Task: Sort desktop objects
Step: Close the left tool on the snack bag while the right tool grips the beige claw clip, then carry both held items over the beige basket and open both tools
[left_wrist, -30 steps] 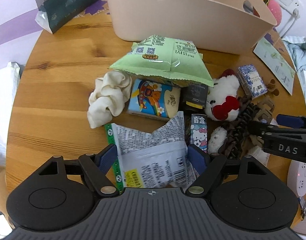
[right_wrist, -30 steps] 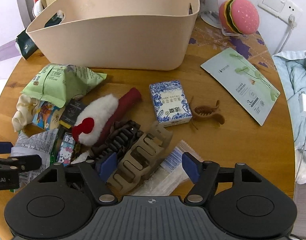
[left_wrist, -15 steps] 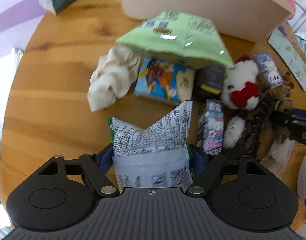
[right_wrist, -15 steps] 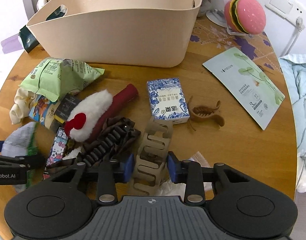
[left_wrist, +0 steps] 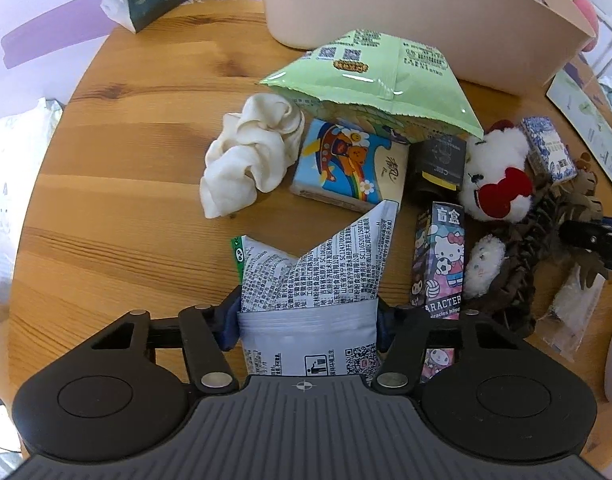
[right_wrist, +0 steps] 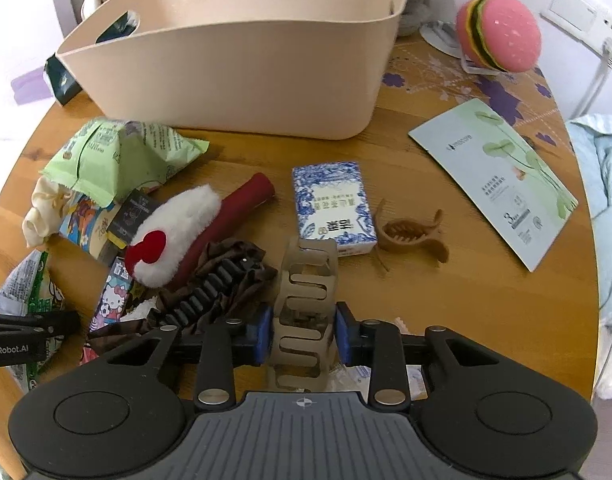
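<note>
The beige bin (right_wrist: 242, 80) hides its floor behind its near wall, and the snack packet (left_wrist: 309, 292) runs under the camera housing.

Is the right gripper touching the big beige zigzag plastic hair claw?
Touching. In the right wrist view, the right gripper has just been closing, and both blue pads now press against the sides of the beige zigzag hair claw.

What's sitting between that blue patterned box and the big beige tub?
Nothing: in the right wrist view, only bare wooden table separates the blue patterned box from the beige tub.
</note>
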Available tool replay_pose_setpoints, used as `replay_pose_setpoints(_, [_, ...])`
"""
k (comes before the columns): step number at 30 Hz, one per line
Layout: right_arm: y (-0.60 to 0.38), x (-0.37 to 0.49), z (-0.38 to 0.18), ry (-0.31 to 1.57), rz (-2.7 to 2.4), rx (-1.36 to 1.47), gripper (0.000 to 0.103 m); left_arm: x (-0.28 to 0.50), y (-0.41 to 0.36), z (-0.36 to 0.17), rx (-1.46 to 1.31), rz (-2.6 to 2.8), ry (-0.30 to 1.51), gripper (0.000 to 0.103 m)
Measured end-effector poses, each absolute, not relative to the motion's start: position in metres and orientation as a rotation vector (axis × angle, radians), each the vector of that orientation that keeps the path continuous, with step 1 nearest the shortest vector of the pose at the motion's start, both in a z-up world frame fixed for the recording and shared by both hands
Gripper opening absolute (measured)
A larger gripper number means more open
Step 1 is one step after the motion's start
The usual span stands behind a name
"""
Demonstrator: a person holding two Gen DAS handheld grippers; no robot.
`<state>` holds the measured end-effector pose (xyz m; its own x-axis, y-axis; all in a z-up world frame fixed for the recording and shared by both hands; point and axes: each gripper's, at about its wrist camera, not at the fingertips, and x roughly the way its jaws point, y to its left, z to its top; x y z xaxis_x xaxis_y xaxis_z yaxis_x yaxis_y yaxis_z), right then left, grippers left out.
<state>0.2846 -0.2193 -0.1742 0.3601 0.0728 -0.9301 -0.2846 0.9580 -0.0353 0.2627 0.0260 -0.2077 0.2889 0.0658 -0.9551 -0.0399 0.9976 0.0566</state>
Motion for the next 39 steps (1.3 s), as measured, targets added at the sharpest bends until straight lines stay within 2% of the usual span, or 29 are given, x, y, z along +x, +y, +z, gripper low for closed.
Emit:
replay_pose_setpoints(8, [-0.229, 0.275, -0.150, 1.145, 0.254, -0.190, 0.030, 0.258, 0.030, -0.189, 0.004, 0.055, 1.248, 0.057])
replay_pose_setpoints(19, [-0.229, 0.277, -0.098, 1.023, 0.328, -0.150, 0.030, 0.281, 0.024, -0.128, -0.022, 0.013, 1.104, 0.057])
replay_pose_setpoints(30, [-0.221, 0.305, -0.046, 0.877, 0.375, -0.137, 0.030, 0.318, 0.013, -0.061, -0.008, -0.017, 0.917, 0.057])
replay_pose_setpoints(39, [-0.208, 0.343, -0.027, 0.817, 0.426, -0.126, 0.030, 0.364, -0.004, -0.031, 0.013, -0.016, 0.808, 0.057])
